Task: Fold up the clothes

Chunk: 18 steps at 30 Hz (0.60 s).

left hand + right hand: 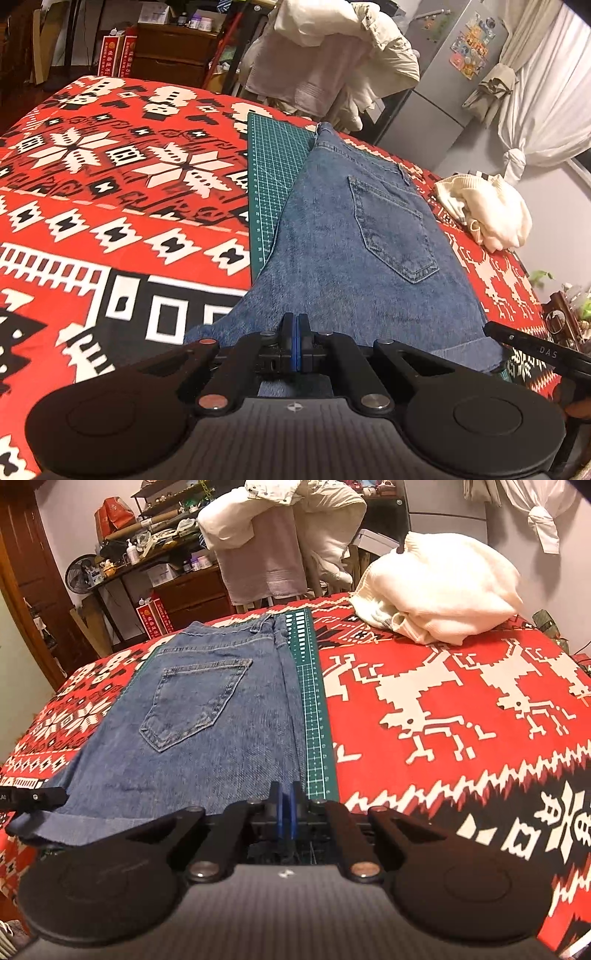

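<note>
Blue jeans (369, 258) (207, 731) lie lengthwise on a green cutting mat (269, 177) (314, 716). They are doubled leg on leg, back pocket up, waistband at the far end. My left gripper (294, 332) sits at the near left end of the denim, its blue pads pressed together on the cloth. Its tip (33, 797) shows over a raised, rolled denim edge. At the near right edge of the jeans, beside the mat's ruler strip, my right gripper (286, 808) is shut on the denim with a thin gap between its pads. Its finger (535, 349) shows at the right.
A red, white and black patterned cloth (110, 184) (443, 720) covers the table. A crumpled cream garment (487, 210) (443, 598) lies at the far right. Beyond the far edge are hanging clothes (325, 55), a cabinet (173, 51) and a fridge (443, 81).
</note>
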Motion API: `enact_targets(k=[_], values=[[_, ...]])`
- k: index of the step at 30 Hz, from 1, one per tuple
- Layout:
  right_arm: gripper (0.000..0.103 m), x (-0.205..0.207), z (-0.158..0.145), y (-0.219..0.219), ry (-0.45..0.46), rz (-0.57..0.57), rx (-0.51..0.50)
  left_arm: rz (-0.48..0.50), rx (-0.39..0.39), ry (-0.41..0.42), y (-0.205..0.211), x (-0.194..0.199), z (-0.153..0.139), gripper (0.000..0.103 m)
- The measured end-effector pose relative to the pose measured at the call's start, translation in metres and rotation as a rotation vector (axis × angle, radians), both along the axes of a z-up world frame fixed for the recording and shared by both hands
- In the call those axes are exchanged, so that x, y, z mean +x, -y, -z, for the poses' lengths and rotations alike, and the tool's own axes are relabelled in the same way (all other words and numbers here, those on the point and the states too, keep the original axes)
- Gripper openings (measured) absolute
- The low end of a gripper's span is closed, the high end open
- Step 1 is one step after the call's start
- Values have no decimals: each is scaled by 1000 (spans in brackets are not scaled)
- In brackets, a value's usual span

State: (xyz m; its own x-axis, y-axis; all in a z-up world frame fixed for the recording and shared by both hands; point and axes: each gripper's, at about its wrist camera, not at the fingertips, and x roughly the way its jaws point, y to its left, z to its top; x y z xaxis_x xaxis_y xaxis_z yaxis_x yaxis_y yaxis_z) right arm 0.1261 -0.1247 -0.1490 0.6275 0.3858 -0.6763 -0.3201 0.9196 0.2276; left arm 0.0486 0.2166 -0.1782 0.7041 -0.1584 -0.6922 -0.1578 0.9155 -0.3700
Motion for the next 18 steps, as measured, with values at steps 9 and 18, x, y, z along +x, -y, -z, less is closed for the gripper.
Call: enact_targets(k=[9, 18], values=[[4, -3, -12, 10, -23, -8, 19, -10, -49, -40, -7, 0, -7, 2], [4, 13, -32, -3, 19, -51, 38, -12, -14, -45, -13, 23, -13, 3]])
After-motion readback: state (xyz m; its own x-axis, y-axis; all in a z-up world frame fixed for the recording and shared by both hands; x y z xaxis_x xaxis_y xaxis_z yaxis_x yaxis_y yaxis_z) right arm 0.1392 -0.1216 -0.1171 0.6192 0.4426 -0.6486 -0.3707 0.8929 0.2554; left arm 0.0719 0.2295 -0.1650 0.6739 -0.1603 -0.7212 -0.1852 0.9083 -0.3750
